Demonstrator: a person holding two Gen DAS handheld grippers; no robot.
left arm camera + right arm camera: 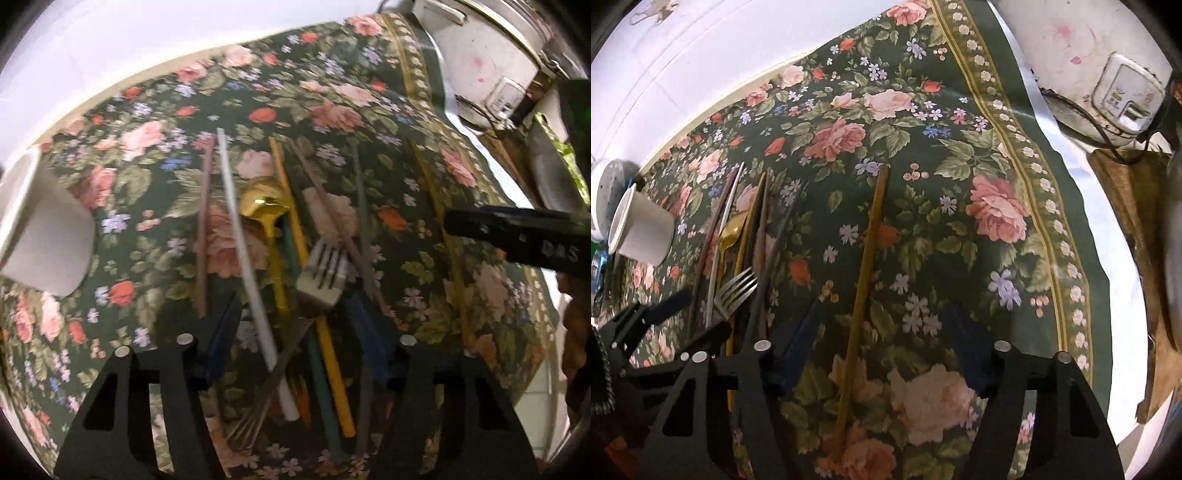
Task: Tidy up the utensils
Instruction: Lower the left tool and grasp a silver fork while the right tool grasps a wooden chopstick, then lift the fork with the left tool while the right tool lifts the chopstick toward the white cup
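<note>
On the bench, over a dark floral cloth (pixel 960 155), a loose heap of utensils lies with handles running near to far: a silver fork (pixel 323 273), a gold spoon (pixel 264 206), a white chopstick (pixel 240 236) and several coloured ones. The left gripper (pixel 295 343) hangs just above this heap, its fingers (pixel 221 336) spread to either side of the pile and clasping nothing. To the right, well apart from the heap, a single yellow-brown chopstick (pixel 866 280) lies alone; the right gripper (pixel 882 332) straddles it, fingers (pixel 803 332) parted and not touching it. A white cup (pixel 642 230) lies tipped at the far left. A white rice cooker (pixel 1108 66) stands at the far right.
</note>
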